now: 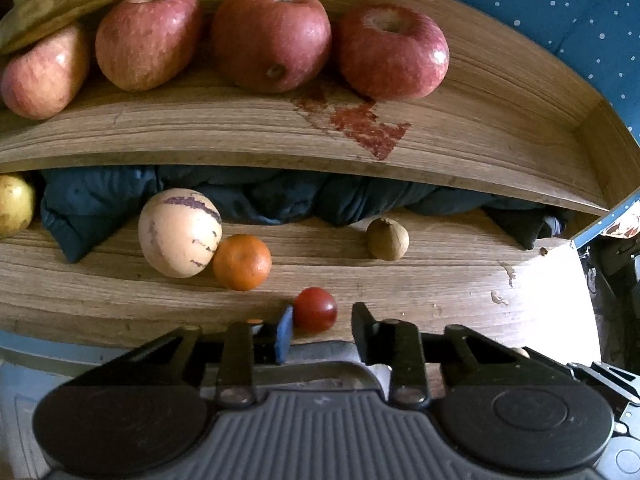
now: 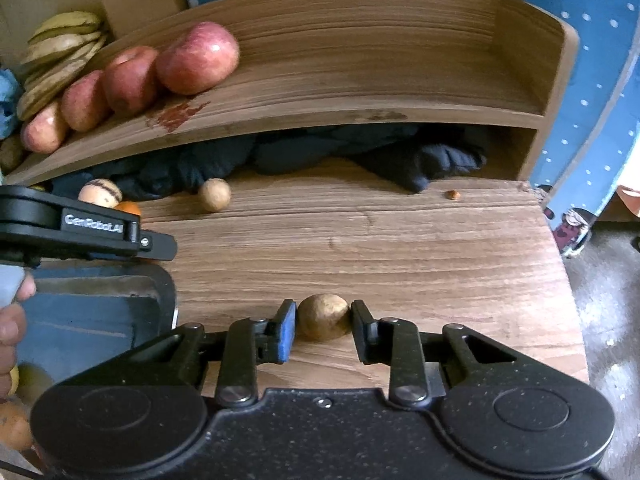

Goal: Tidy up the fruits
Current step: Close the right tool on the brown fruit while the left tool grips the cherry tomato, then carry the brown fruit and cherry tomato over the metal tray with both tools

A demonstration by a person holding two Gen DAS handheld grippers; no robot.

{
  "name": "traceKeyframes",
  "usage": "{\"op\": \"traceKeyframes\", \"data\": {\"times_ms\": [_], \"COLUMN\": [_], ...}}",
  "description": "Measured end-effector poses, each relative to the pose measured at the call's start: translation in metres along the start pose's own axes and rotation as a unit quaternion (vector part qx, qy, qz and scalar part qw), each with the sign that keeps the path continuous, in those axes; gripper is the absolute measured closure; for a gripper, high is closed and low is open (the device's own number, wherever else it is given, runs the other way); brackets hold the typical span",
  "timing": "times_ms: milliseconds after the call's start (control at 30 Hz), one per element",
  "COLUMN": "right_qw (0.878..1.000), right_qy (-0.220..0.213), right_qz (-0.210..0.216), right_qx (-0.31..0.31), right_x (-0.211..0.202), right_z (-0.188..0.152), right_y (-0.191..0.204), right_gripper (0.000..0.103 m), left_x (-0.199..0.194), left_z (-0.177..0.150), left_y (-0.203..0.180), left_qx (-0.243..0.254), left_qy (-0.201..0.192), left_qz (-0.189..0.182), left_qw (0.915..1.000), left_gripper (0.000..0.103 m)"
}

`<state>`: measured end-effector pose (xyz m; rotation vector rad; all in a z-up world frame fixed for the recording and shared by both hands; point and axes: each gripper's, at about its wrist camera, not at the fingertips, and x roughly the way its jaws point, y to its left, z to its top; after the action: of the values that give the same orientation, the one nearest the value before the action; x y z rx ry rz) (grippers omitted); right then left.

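A small red round fruit (image 1: 315, 309) lies on the wooden table between the tips of my left gripper (image 1: 320, 320). The blue pad touches its left side, and a narrow gap shows on its right, so the jaws stand open around it. My right gripper (image 2: 323, 328) is shut on a small brown round fruit (image 2: 323, 316), with both pads against it on the table. Another brown fruit (image 1: 388, 239), a mandarin (image 1: 242, 262) and a cream fruit with purple stripes (image 1: 180, 233) lie further back. Several red apples (image 1: 272, 36) and bananas (image 2: 60, 48) sit on the upper shelf (image 1: 500, 92).
A dark blue cloth (image 2: 360, 148) fills the space under the shelf. A dark metal tray (image 2: 100, 308) lies left of my right gripper, beside a person's hand (image 2: 12, 332). The table's edge (image 2: 568, 280) drops to the floor on the right. A blue dotted wall (image 2: 592, 40) stands behind.
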<state>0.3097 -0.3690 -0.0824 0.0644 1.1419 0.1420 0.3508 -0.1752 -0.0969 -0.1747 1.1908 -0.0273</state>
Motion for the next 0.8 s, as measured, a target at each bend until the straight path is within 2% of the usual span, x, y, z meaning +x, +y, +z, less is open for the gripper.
{"op": "traceKeyframes", "data": {"times_ms": [133, 400, 800], "right_qw": [1.000, 0.999, 0.999], "right_qy": [-0.002, -0.003, -0.001], "right_qz": [0.017, 0.037, 0.037], "right_qx": [-0.013, -0.035, -0.037], "right_x": [0.003, 0.007, 0.007], "right_z": [0.001, 0.003, 0.002], "right_y": [0.009, 0.026, 0.025], "right_gripper": [0.072, 0.072, 0.072], "left_x": [0.000, -0.002, 0.000], "left_z": [-0.001, -0.003, 0.003], "left_y": [0.000, -0.002, -0.004], "left_qx": [0.008, 0.017, 0.013], "left_qy": [-0.001, -0.007, -0.008], "left_qz": [-0.001, -0.004, 0.003], "left_qw": [1.0000, 0.9998, 0.9999], "left_gripper": [0.078, 0.079, 0.076]}}
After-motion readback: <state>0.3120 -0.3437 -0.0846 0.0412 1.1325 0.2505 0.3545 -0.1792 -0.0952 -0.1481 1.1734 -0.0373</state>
